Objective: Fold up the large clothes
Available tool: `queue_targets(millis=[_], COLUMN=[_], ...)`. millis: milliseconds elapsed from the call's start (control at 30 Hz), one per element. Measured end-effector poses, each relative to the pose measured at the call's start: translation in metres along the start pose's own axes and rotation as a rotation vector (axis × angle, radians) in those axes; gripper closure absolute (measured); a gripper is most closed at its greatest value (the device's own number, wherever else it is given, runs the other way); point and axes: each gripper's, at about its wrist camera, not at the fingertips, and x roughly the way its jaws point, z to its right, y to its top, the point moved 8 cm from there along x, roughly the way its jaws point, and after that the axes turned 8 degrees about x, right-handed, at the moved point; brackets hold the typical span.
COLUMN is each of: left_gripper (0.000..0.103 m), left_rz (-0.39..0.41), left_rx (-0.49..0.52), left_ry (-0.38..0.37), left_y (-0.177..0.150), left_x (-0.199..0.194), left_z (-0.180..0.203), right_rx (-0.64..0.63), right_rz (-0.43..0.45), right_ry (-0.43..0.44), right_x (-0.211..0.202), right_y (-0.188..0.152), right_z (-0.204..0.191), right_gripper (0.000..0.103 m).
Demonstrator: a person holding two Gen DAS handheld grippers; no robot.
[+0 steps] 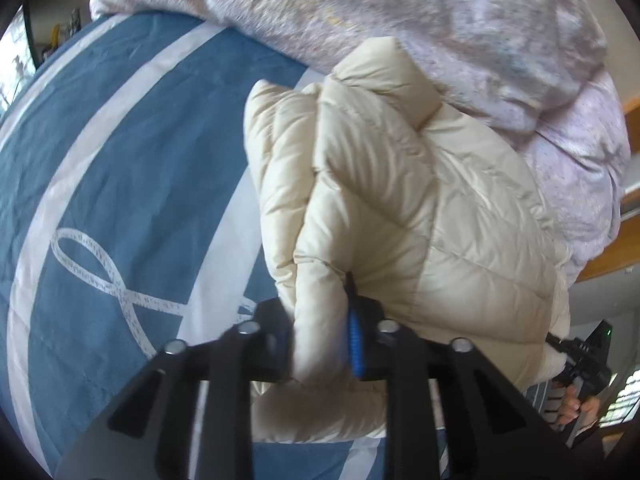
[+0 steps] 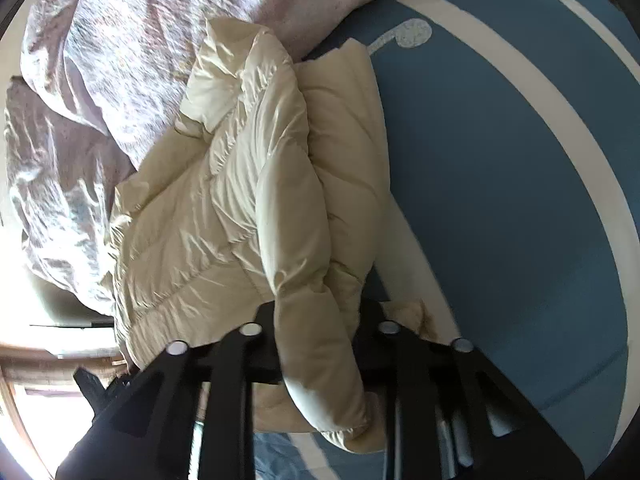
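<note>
Puffer jacket, cream and quilted, is seen in the left wrist view lying on the blue and white bedspread, its far end against a crumpled pinkish duvet. The left gripper is nearly closed, a padded fold of the jacket pinched between its pads. The right gripper's handle and the hand holding it are visible at the lower right.

In the right wrist view, the right gripper is likewise clamped on a sleeve-like roll of the jacket. For a clean fold, both grips should be kept firm and raised together, evenly, so the slippery padding is not dragged askew.
</note>
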Motion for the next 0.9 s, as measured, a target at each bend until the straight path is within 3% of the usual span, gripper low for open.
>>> queue_targets(millis=[267, 667, 800, 900], left_gripper=[0.088, 0.088, 0.087, 0.082], left_rz=[0.051, 0.053, 0.058, 0.048], left_rx=[0.05, 0.048, 0.053, 0.05], left_ry=[-0.005, 0.015, 0.025, 0.05], left_y=[-0.008, -0.077, -0.098, -0.105], left_x=[-0.041, -0.074, -0.083, -0.083], left_z=[0.002, -0.036, -0.043, -0.045], right_rx=[-0.026, -0.021, -0.029, -0.117], right_rz=[0.046, -0.025, -0.028, 0.019], right_ry=[0.048, 0.074, 0.056, -0.036], right_x=[-0.039, -0.043, -0.041, -0.044], right_y=[-0.04, -0.121, -0.132, -0.137], right_z=[-0.009, 0.033, 0.04, 0.036], right_gripper=[0.089, 0.089, 0.089, 0.081])
